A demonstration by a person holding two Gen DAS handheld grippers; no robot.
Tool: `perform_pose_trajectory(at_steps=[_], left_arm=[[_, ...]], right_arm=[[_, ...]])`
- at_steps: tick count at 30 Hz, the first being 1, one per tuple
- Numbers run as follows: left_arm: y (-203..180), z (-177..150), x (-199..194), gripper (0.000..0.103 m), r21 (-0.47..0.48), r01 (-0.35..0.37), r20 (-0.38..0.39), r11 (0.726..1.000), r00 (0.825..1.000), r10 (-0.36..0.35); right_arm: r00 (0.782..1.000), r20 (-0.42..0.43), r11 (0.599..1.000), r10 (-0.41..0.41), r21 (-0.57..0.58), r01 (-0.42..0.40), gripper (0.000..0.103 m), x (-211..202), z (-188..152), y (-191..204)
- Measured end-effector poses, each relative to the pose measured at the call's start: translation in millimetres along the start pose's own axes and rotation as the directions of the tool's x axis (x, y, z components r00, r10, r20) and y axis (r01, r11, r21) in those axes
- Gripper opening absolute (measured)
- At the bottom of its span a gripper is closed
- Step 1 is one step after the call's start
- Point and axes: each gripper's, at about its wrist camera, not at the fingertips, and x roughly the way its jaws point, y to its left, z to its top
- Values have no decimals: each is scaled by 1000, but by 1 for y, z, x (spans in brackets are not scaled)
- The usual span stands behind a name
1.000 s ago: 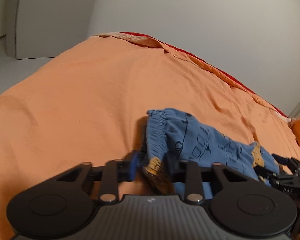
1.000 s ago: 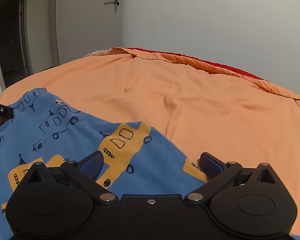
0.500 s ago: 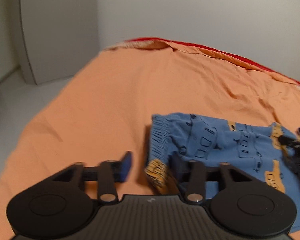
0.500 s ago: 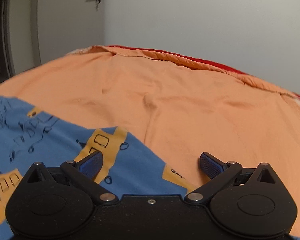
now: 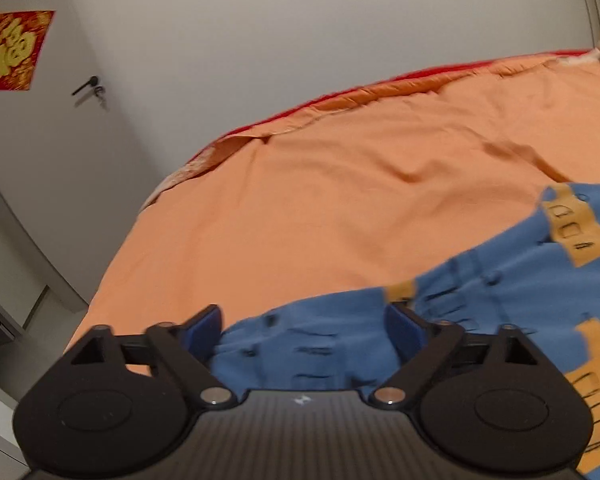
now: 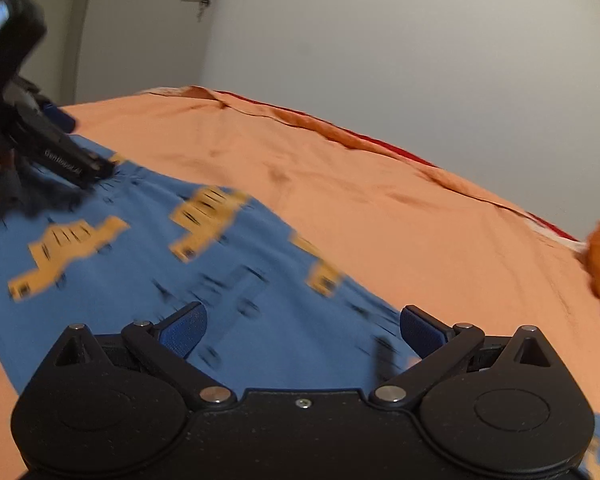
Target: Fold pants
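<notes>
pants [image 6: 148, 264]: blue knit, printed with orange vehicle shapes and thin black outlines. Lying mostly flat, spread on the orange bed sheet [image 6: 400, 208], long axis left-to-right across the bed. Some rumpling at the near edge; print is motion-blurred.

pants [image 6: 148, 264] print motion-blurred, cut by frame edges, partly behind hand-held gripper [image 6: 302, 326]

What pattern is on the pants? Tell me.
The pants are blue with orange vehicle shapes and dark outline drawings, clearest in the right wrist view.
</notes>
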Motion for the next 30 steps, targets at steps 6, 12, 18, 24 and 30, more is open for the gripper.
perform_pose_trajectory(at_steps=[6,12,18,24,30], left_arm=[[18,6,-28,100,-84,-36,9,996,999,37],[-65,27,-49,103,45,208,13,977,978,-209],[-124,26,-56,103,218,70,-3,974,998,-71],[-207,93,-98,103,326,309,119,893,924,-363],[-357,154,-101,103,452,667,-73,593,690,-720]], right_arm=[[986,-50,971,-159,170,165,102,-34,-44,-84],[992,-77,963,-101,241,117,102,-40,-66,-94],[953,-139,871,-268,387,302,102,-82,-94,-152],[975,-123,723,-184,655,219,102,-123,-137,-198],[990,-81,657,-117,741,138,102,-131,-158,-208]])
